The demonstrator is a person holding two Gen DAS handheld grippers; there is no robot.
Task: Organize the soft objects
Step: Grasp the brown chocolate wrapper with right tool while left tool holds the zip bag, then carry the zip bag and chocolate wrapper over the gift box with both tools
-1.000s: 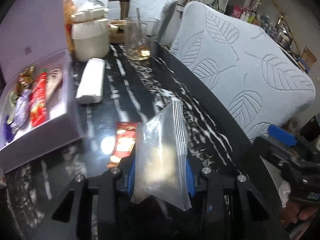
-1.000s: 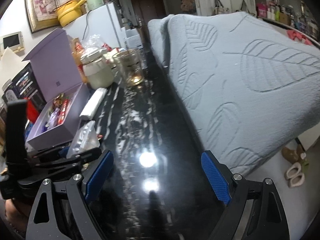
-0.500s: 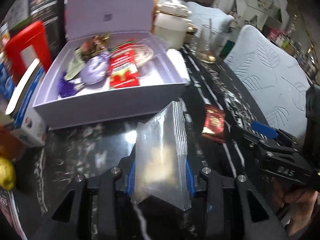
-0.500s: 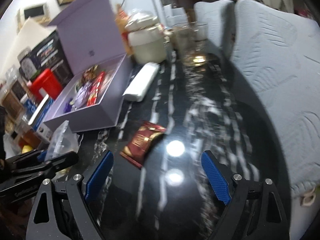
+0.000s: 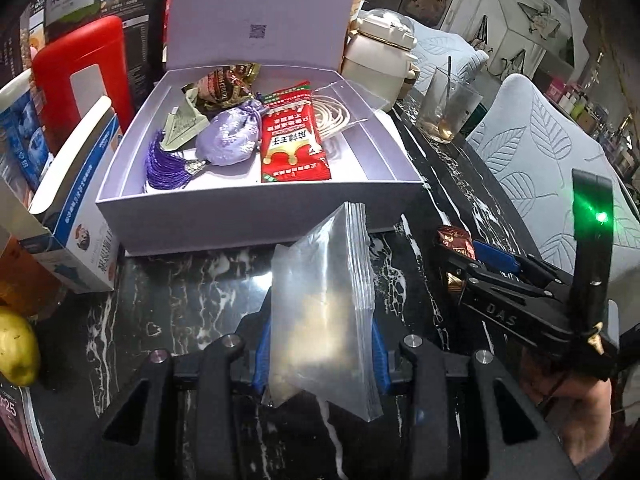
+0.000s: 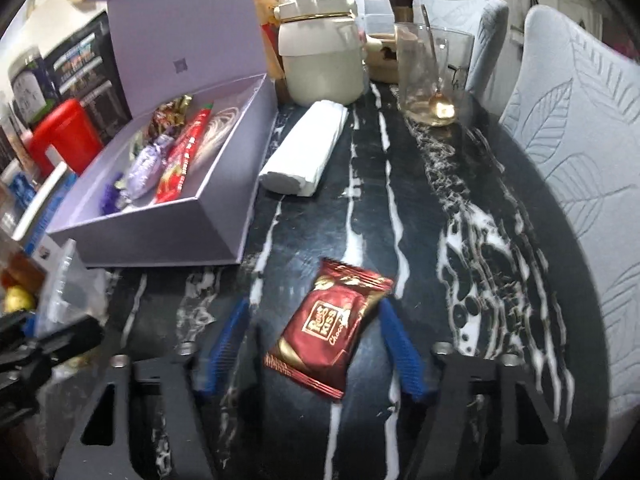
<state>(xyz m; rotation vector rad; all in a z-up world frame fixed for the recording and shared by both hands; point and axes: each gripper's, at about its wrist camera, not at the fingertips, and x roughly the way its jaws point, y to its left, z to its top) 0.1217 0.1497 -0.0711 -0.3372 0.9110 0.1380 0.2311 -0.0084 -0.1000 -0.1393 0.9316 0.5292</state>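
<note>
Black marbled table (image 6: 460, 184), lilac box (image 5: 256, 216) open. Left claw (image 5: 320, 356) clamped on clear zip bag (image 5: 324, 300). Right claw (image 6: 316, 344) closing around red chocolate packet (image 6: 328, 328) lying on table.

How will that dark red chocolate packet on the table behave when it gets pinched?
The chocolate packet looks puffy and glossy, so it will probably crinkle and may slip. It lies flat, so rolling seems unlikely. It is probably light.

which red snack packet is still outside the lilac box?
The dark red chocolate packet, lying on the black marble table between the closing right gripper. The bright red packet already lies inside the lilac box.
</note>
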